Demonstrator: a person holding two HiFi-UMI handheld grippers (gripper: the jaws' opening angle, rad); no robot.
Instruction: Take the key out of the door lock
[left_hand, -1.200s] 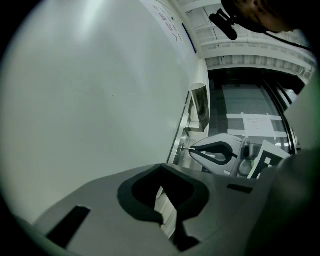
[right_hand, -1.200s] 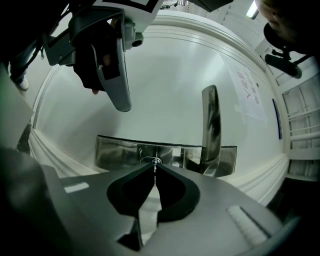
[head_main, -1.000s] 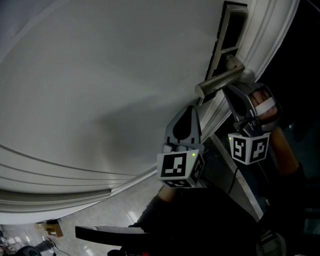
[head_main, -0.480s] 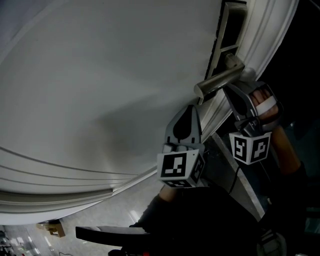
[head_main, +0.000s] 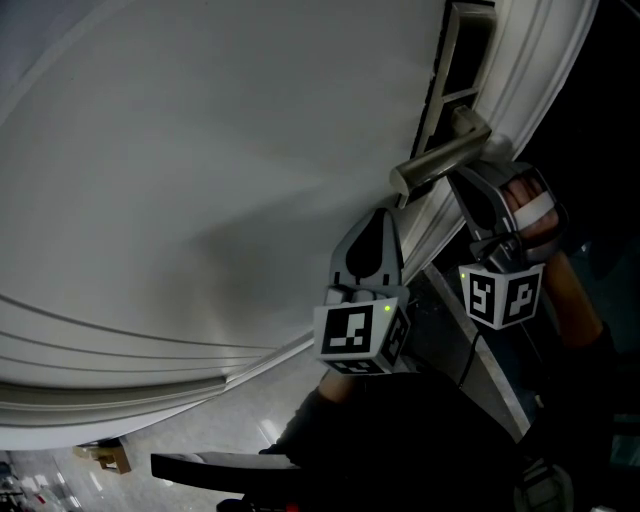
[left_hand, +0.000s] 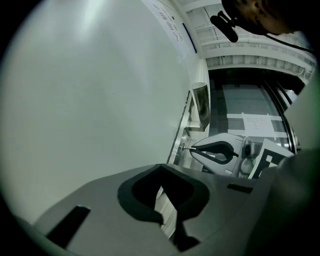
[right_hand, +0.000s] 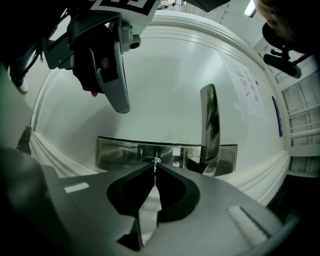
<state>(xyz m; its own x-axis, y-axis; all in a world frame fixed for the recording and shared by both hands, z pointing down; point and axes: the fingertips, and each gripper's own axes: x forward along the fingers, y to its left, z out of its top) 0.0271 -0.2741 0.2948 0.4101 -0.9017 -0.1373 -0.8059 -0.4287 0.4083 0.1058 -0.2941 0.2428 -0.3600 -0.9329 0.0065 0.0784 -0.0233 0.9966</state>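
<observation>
Filling the head view, a white door is shown, with a metal lock plate and handle on it. The left gripper is held closed on nothing beside the door. The right gripper is clamped on the key, which is seated in the lock.

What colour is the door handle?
The door handle is shiny silver metal, clearest in the right gripper view.
</observation>
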